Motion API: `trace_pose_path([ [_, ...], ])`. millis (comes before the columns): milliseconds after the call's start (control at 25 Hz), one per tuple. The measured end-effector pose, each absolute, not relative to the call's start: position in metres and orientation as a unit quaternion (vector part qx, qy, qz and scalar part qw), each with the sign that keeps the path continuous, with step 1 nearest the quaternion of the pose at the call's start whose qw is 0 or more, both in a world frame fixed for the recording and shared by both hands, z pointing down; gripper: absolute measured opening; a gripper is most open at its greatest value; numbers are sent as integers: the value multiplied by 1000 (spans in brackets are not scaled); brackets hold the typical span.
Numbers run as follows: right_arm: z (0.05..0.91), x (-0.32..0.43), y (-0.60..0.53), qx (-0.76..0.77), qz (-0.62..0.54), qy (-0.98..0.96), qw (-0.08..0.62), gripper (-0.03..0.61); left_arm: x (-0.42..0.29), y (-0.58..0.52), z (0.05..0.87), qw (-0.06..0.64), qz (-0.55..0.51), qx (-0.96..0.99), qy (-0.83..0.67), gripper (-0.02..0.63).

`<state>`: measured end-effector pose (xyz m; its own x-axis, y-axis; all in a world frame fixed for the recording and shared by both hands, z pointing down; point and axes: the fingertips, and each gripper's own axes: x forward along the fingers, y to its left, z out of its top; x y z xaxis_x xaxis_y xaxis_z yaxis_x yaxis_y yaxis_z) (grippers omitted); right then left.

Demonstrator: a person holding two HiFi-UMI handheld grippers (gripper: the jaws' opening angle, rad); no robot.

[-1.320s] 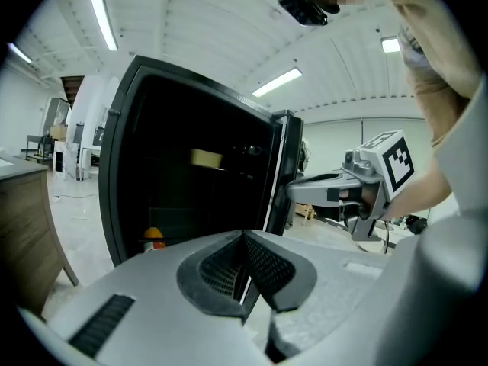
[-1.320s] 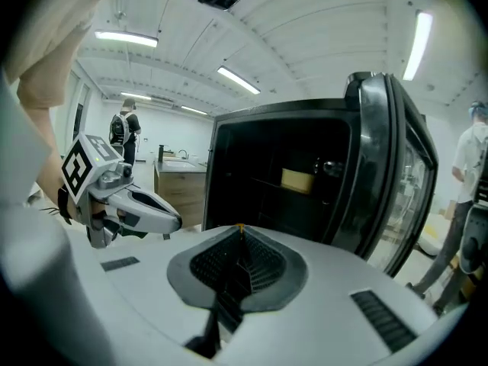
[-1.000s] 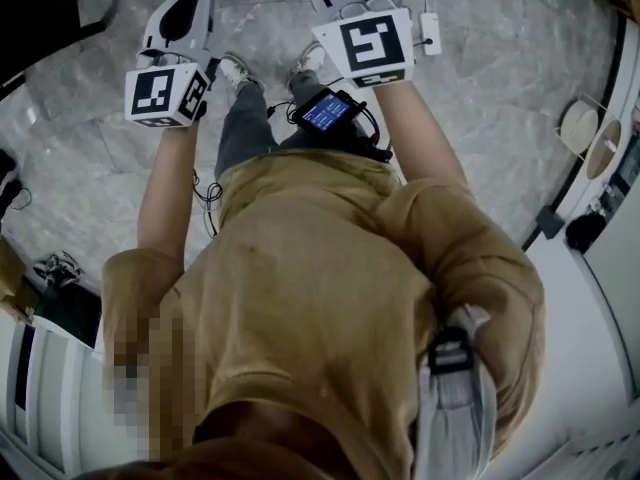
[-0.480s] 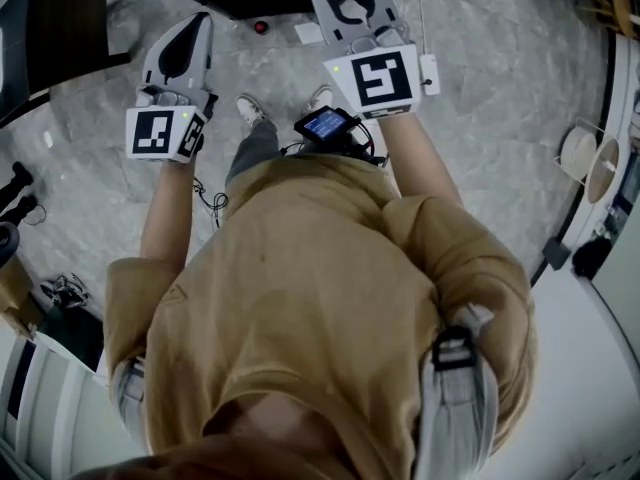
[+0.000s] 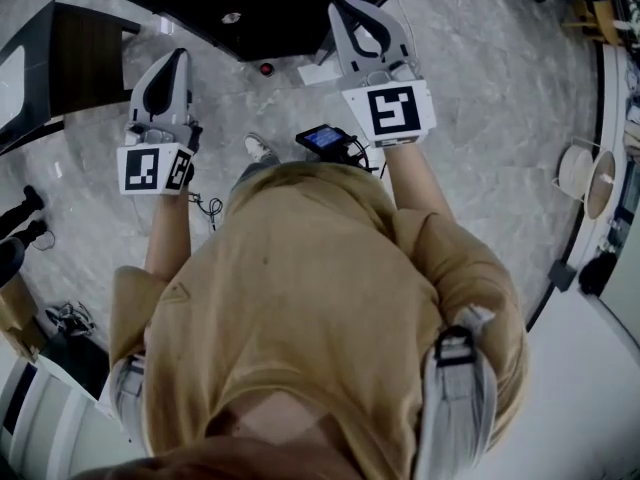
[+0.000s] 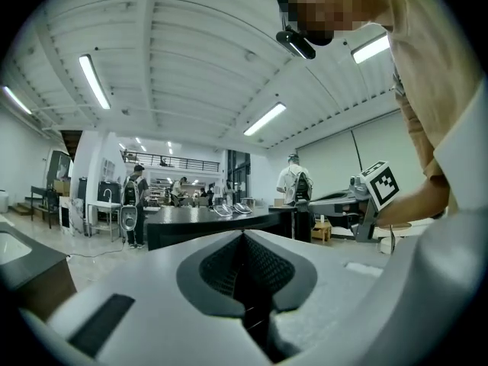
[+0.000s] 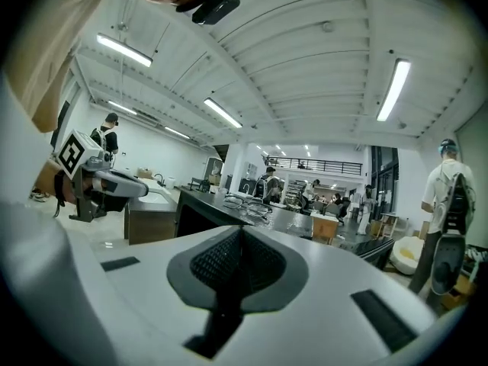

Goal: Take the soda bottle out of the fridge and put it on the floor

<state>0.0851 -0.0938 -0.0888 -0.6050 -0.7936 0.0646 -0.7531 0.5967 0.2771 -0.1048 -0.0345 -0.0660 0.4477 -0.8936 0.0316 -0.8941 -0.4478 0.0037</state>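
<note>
I am holding my left gripper [image 5: 172,63] level above the grey marble floor [image 5: 90,198], its jaws pressing fully together on nothing. My right gripper [image 5: 352,13] is pointing at the dark counter [image 5: 270,8], its jaws likewise meeting, empty. The soda bottle is showing in none of my views.

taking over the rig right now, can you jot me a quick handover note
Left hand-held gripper: jaws shut, nothing between them.
Right hand-held gripper: jaws shut, also empty.
Job's things: neither the soda bottle nor the fridge shows in any view. A black table stands ahead on the grey marble floor.
Done: nothing that can be seen.
Left: find the fridge, take the bottle out, set it on the floor.
</note>
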Motion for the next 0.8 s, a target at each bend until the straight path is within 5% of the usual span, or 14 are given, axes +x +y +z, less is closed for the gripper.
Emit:
trace_pose_path([
  [800, -143, 134, -76, 484, -106, -867, 62, 2, -156, -11, -150, -56, -26, 811, -582, 3],
])
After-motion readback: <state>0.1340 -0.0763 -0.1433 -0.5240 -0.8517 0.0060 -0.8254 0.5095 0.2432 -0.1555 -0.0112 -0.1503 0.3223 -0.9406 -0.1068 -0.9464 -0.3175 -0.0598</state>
